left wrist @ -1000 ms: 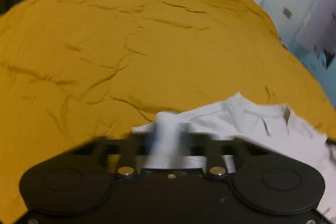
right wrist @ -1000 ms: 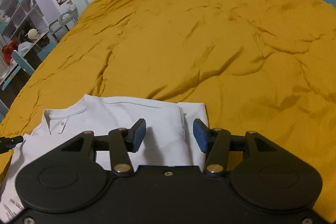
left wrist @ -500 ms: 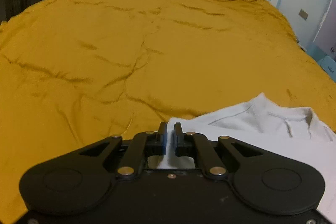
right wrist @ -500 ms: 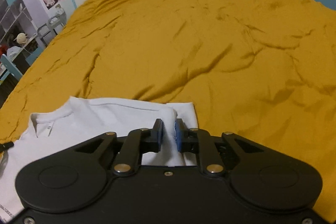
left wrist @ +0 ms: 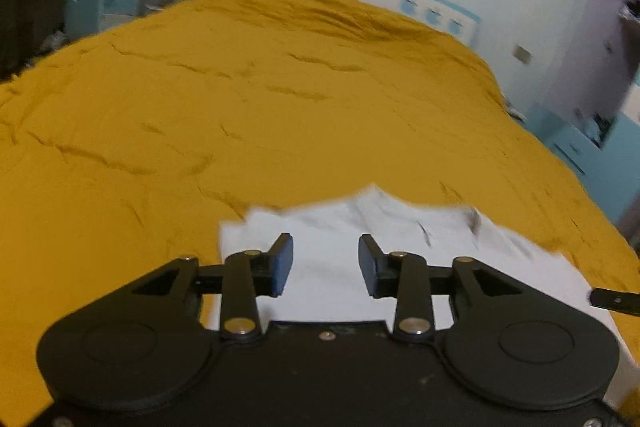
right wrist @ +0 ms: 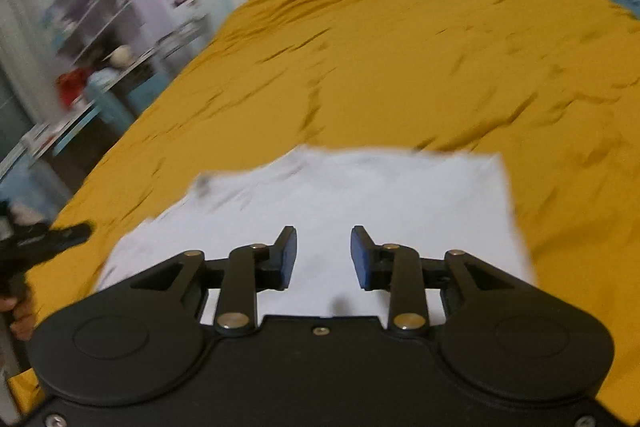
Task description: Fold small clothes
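White polo shirt [left wrist: 332, 267] lying folded on mustard bedspread [left wrist: 280, 107], just released. Left gripper [left wrist: 325, 265] and right gripper [right wrist: 323, 257] freshly opened, jaws apart, empty above cloth. Risk: loose top layer springing back, or low fingertips snagging and dragging the fold askew.

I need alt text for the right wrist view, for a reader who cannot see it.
The right gripper, jaws open and empty after just opening, hovers over a white shirt lying folded on a mustard-yellow bedspread. The left gripper shows at the left edge.

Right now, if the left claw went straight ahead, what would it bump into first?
Probably the white shirt lying on the yellow bedspread; the open left claw points down at it. Depth is hard to judge.
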Demonstrator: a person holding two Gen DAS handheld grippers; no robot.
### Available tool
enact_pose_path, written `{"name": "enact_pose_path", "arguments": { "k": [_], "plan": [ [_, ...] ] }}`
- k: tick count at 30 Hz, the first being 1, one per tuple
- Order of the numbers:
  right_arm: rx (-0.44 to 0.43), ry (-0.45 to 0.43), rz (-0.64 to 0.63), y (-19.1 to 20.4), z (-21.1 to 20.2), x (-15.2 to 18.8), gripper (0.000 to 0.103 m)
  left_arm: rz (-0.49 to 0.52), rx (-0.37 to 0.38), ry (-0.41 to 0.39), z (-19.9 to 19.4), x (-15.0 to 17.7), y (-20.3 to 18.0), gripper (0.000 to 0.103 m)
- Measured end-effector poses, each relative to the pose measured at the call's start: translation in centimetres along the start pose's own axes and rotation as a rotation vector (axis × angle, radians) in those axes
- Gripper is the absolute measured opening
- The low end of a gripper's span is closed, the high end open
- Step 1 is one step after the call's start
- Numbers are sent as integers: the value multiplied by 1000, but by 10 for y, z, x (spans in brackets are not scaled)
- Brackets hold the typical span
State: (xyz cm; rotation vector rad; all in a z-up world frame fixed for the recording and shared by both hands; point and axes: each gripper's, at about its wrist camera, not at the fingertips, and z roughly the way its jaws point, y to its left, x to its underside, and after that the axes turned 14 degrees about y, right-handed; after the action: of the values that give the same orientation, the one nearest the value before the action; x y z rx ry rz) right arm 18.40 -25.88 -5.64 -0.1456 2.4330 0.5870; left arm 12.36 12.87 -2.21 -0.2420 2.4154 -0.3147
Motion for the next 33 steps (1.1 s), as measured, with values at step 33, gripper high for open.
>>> {"name": "enact_pose_path", "arguments": {
  "k": [33],
  "plan": [
    [-25,95,-652,247,30,144,50,-125,56,121,-112,62,95,45]
  ]
}}
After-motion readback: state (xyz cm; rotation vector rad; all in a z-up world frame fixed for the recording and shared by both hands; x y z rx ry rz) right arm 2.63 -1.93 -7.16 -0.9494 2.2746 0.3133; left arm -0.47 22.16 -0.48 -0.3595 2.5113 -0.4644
